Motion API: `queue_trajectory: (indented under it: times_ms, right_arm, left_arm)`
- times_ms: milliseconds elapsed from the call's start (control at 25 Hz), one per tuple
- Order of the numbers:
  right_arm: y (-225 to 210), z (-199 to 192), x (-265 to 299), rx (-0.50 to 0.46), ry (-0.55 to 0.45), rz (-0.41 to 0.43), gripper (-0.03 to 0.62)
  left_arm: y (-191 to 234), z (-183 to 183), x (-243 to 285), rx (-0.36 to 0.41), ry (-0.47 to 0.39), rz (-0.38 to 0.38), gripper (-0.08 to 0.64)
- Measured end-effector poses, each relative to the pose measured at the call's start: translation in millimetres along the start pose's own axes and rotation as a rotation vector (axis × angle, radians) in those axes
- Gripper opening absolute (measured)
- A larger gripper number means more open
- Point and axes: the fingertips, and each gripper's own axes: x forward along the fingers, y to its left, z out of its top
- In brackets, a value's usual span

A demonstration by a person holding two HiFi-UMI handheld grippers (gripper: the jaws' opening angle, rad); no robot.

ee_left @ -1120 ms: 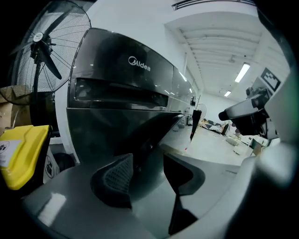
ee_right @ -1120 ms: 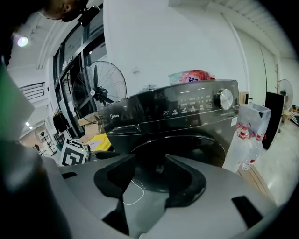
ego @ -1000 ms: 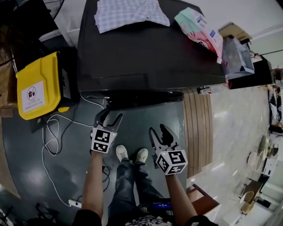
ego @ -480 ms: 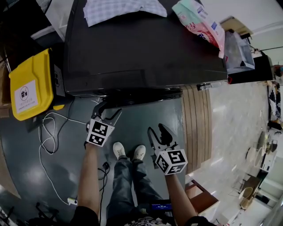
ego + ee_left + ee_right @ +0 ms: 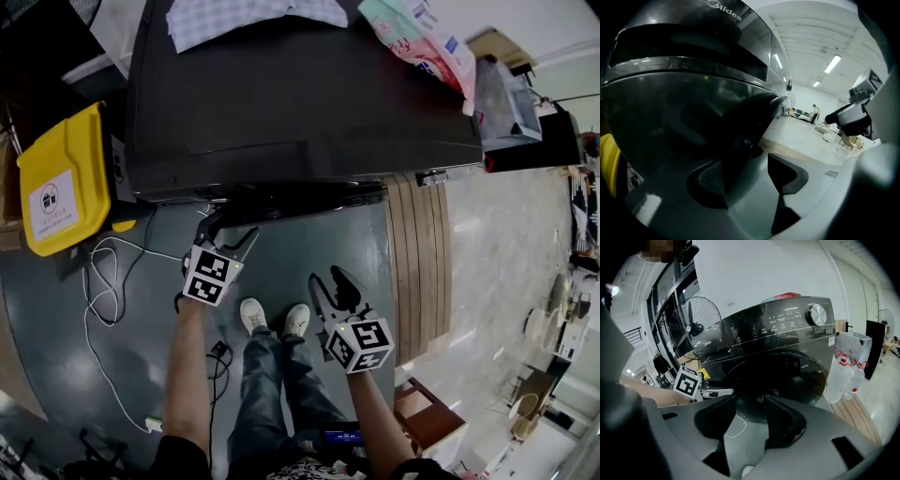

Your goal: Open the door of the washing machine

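The black front-loading washing machine (image 5: 300,103) fills the top of the head view, its round dark door (image 5: 300,200) bulging toward me and still closed. My left gripper (image 5: 230,230) is at the door's left edge. In the left gripper view the door's rim (image 5: 745,136) runs down between the jaws (image 5: 747,164) and partly hides the left pad (image 5: 708,180). The jaws are opening and the right finger stands off the rim. My right gripper (image 5: 328,281) hangs lower, in front of the door (image 5: 783,376), its jaws (image 5: 749,404) apart and empty.
A yellow bin (image 5: 61,178) stands left of the machine, with a white cable (image 5: 103,281) looping over the floor. On top lie a checked cloth (image 5: 244,19) and a pink-green pack (image 5: 422,42). A bag of bottles (image 5: 848,366) stands at the right. The person's shoes (image 5: 272,319) are below.
The left gripper has moved in to the door's left edge and its jaws look wider. The right gripper has sunk a little and stays open.
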Motion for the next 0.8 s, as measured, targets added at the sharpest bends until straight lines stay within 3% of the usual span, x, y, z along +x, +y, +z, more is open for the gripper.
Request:
queue_trajectory:
  times_ms: [520,800]
  right_arm:
    - [7.8,3.1,7.5,0.006,0.018,0.016,0.192]
    - [6.9,8.1,10.9,0.052,0.023,0.018,0.198]
  left_arm:
    - [-1.5,-2.1,-1.5,-0.044,0.023,0.022,0.244]
    - [-49.2,-28.0,-26.5,-0.143,-0.019,-0.007,0.227]
